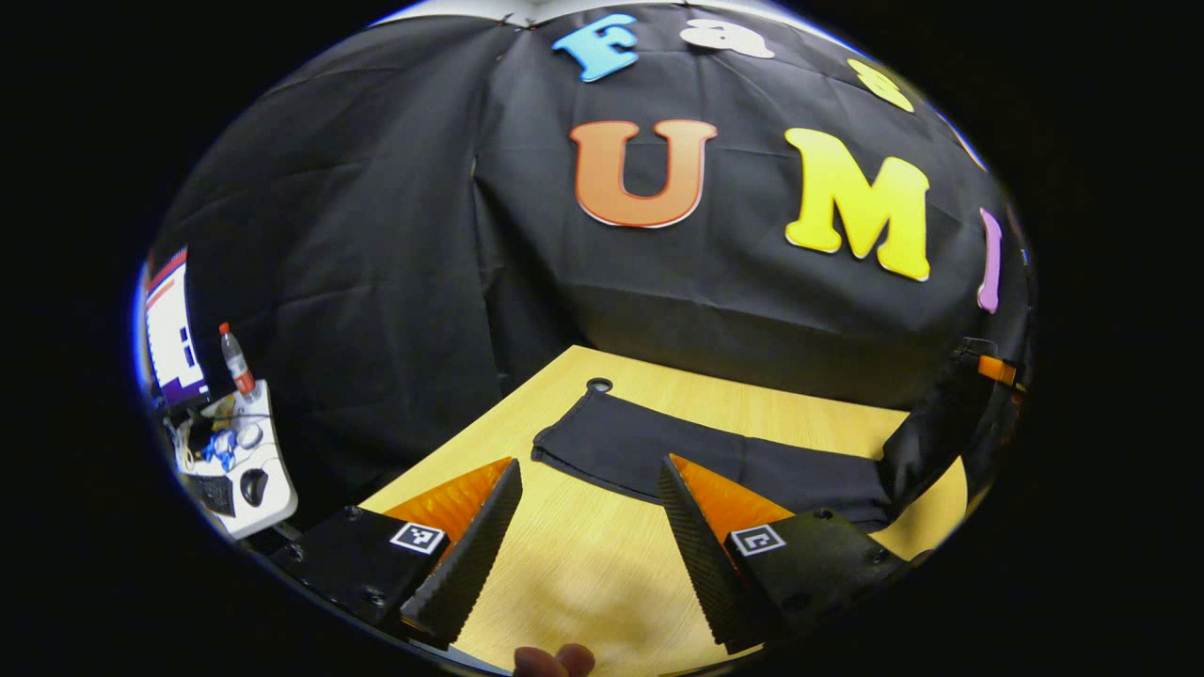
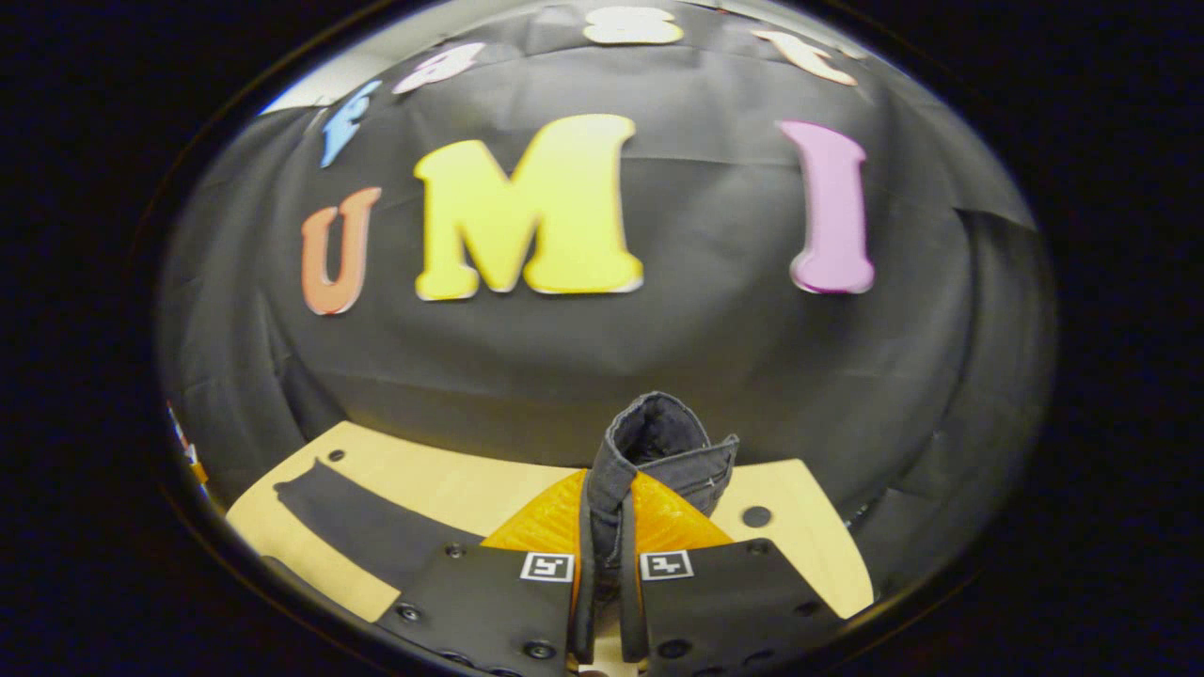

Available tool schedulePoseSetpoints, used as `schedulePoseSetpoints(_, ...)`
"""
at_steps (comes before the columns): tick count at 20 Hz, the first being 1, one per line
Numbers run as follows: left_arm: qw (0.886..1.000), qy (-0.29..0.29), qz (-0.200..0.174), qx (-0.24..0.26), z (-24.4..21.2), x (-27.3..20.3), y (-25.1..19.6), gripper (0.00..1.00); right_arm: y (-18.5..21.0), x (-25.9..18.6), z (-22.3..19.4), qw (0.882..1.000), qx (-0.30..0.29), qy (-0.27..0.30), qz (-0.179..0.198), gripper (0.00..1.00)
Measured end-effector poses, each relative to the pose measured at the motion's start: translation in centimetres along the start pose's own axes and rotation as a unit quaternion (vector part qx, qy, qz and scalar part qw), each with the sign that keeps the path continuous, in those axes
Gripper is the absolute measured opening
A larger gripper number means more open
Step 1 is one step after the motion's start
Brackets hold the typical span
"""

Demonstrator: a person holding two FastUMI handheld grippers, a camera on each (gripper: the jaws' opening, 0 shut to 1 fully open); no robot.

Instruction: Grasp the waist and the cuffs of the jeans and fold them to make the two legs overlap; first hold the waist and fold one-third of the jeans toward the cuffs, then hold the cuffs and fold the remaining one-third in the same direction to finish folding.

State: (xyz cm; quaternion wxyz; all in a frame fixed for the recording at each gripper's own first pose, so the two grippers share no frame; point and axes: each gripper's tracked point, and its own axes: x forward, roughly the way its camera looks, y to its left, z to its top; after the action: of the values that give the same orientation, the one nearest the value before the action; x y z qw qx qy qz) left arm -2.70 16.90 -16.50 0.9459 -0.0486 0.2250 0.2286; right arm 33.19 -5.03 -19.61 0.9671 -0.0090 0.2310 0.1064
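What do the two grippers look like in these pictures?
The left gripper has two wedge-shaped fingers with ribbed inner faces, on black blocks with screws. Each block carries a small square black-and-white marker. The right gripper has the same black blocks, screws and markers.

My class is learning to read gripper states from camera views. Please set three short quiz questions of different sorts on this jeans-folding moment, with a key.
1. True or false: the left hand-held gripper is shut on the jeans.
2. Multiple choice: what does the right hand-held gripper hold? A) a bottle B) a bunched fold of the jeans C) nothing
3. Fill in: the jeans lie on a light ____ table.

Key: 1 false, it is open above the table; 2 B; 3 wooden.
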Motion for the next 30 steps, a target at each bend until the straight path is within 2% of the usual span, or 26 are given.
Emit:
schedulePoseSetpoints(3, 0.999, -0.006, 0.015, -0.029, 0.5, 0.3, 4.2, 0.94, 9.4, 2.3, -1.8, 0.998, -0.036, 0.020, 0.047, 0.11)
schedulePoseSetpoints(5, 0.999, -0.006, 0.031, -0.038, 0.7, 0.4, 7.1, 0.94, 13.6, 3.6, -3.9, 0.996, -0.049, 0.040, 0.066, 0.11)
schedulePoseSetpoints(6, 0.998, -0.006, 0.038, -0.044, 0.7, 0.5, 8.5, 0.94, 15.6, 4.4, -5.3, 0.995, -0.053, 0.050, 0.068, 0.15)
schedulePoseSetpoints(7, 0.998, -0.006, 0.042, -0.051, 0.6, 0.6, 9.6, 0.94, 17.1, 5.4, -6.8, 0.994, -0.059, 0.063, 0.069, 0.11)
schedulePoseSetpoints(10, 0.996, 0.004, 0.055, -0.070, -0.4, 1.3, 12.2, 0.94, 21.0, 8.2, -12.2, 0.987, -0.087, 0.109, 0.076, 0.11)
schedulePoseSetpoints(14, 0.995, 0.019, 0.056, -0.082, -1.4, 3.1, 13.8, 0.94, 22.8, 10.1, -16.9, 0.981, -0.094, 0.158, 0.065, 0.11)
schedulePoseSetpoints(16, 0.995, 0.021, 0.054, -0.083, -1.7, 3.9, 14.3, 0.94, 23.2, 10.5, -17.3, 0.978, -0.100, 0.169, 0.076, 0.19)
schedulePoseSetpoints(17, 0.995, 0.022, 0.052, -0.083, -1.8, 4.5, 14.5, 0.94, 23.7, 10.5, -17.4, 0.976, -0.099, 0.173, 0.091, 0.30)
schedulePoseSetpoints(18, 0.995, 0.023, 0.049, -0.086, -1.8, 5.0, 14.5, 0.94, 24.1, 10.5, -17.4, 0.974, -0.098, 0.175, 0.102, 0.35)
schedulePoseSetpoints(20, 0.994, 0.029, 0.037, -0.101, -2.0, 6.4, 13.9, 0.94, 25.1, 9.1, -15.9, 0.972, -0.094, 0.172, 0.130, 0.60)
schedulePoseSetpoints(23, 0.987, 0.034, 0.002, -0.155, -1.7, 9.2, 11.9, 0.94, 25.9, 6.1, -14.2, 0.967, -0.092, 0.170, 0.164, 0.96)
schedulePoseSetpoints(25, 0.976, 0.057, -0.026, -0.207, -1.7, 11.3, 10.1, 0.94, 25.3, 3.3, -12.6, 0.966, -0.099, 0.162, 0.175, 0.99)
schedulePoseSetpoints(27, 0.955, 0.095, -0.043, -0.277, -2.7, 13.9, 8.3, 0.95, 24.1, 0.2, -10.5, 0.967, -0.102, 0.149, 0.182, 0.98)
schedulePoseSetpoints(28, 0.938, 0.124, -0.047, -0.321, -4.0, 15.4, 7.3, 0.95, 23.3, -1.2, -9.6, 0.967, -0.105, 0.142, 0.183, 0.98)
schedulePoseSetpoints(30, 0.893, 0.188, -0.050, -0.407, -5.3, 17.9, 5.8, 0.95, 21.1, -3.6, -8.3, 0.969, -0.118, 0.132, 0.174, 0.98)
